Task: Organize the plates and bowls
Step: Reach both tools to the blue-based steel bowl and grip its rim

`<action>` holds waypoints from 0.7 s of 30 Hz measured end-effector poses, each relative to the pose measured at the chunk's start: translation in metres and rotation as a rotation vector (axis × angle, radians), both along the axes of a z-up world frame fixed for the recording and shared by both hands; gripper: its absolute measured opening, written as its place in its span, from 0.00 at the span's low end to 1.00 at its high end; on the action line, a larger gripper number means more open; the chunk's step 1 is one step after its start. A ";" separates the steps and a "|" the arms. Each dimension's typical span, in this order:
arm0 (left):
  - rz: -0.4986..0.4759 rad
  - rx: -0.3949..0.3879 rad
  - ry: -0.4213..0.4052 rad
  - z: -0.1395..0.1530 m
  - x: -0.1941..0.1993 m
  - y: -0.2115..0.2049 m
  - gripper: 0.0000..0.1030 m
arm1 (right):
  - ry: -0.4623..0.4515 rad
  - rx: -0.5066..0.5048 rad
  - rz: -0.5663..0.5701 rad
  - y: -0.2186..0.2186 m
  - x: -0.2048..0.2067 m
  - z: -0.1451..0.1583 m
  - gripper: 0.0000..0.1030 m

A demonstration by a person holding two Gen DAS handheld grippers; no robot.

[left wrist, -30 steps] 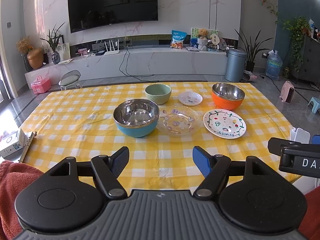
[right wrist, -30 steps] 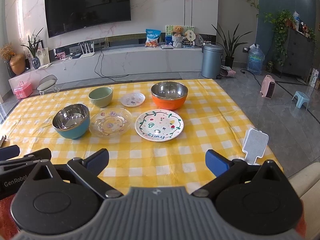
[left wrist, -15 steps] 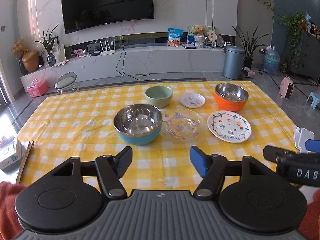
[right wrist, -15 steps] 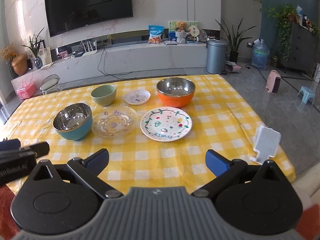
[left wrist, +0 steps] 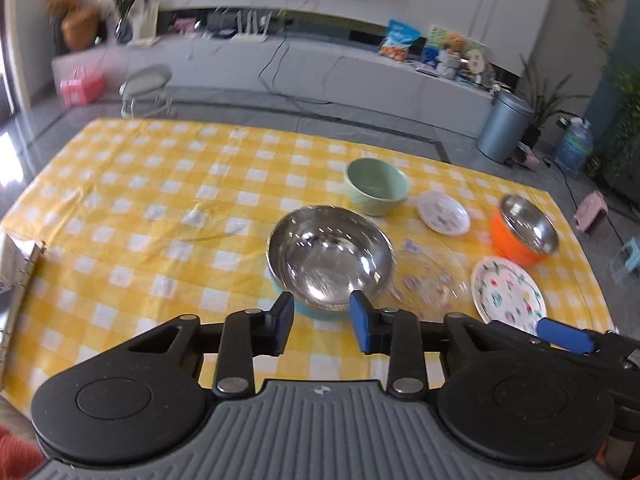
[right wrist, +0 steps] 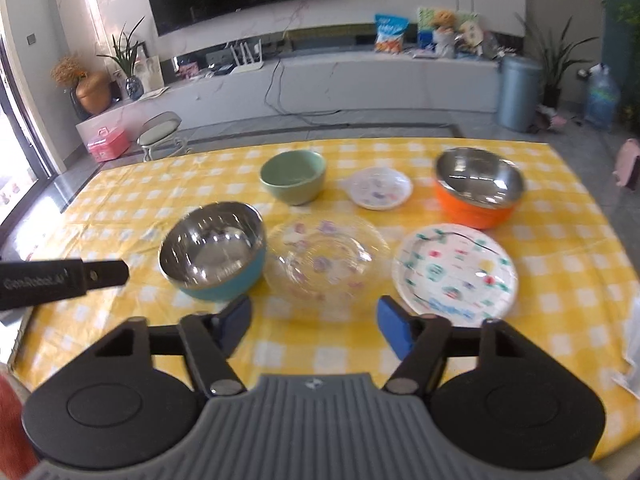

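On the yellow checked tablecloth point(left wrist: 160, 216) stand a steel bowl with a blue shell point(left wrist: 330, 258), a green bowl point(left wrist: 376, 186), a small white plate point(left wrist: 443, 213), a clear glass plate point(left wrist: 430, 276), a painted plate point(left wrist: 506, 294) and a steel bowl with an orange shell point(left wrist: 526, 236). My left gripper point(left wrist: 320, 320) is open, its fingertips just short of the blue bowl's near rim. My right gripper point(right wrist: 314, 320) is open, just in front of the glass plate point(right wrist: 326, 258), between the blue bowl point(right wrist: 214, 250) and the painted plate point(right wrist: 454, 274).
A ring binder point(left wrist: 20, 276) lies at the table's left edge. A white stand point(right wrist: 632, 344) sits at the right edge. The left gripper's body point(right wrist: 60, 280) shows left in the right wrist view. Beyond the table are a stool point(left wrist: 146, 88) and a bin point(left wrist: 504, 126).
Both grippers have moved forward and tilted down toward the dishes. The left one has narrowed its opening and swung left onto the blue bowl; the right one has narrowed and closed in on the glass plate.
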State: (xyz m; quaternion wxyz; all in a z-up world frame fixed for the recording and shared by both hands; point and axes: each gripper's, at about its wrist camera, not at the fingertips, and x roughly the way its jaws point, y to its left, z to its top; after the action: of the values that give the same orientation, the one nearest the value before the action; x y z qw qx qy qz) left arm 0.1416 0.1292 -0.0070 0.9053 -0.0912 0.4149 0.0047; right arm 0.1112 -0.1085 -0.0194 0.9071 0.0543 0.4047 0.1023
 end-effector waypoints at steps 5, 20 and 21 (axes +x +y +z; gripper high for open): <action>0.091 -0.059 0.066 -0.026 0.040 0.023 0.33 | 0.070 0.051 0.017 0.027 0.054 -0.017 0.52; 0.133 -0.154 0.121 -0.082 0.081 0.042 0.18 | 0.228 0.126 0.018 0.064 0.121 -0.074 0.22; 0.130 -0.149 0.125 -0.084 0.082 0.041 0.14 | 0.231 0.127 0.019 0.064 0.122 -0.076 0.18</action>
State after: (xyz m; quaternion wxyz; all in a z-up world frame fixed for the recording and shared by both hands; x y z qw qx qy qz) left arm 0.2233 0.1704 -0.0908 0.8661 -0.1847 0.4629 0.0382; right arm 0.2337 -0.0441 -0.0951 0.8481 0.1194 0.4998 0.1292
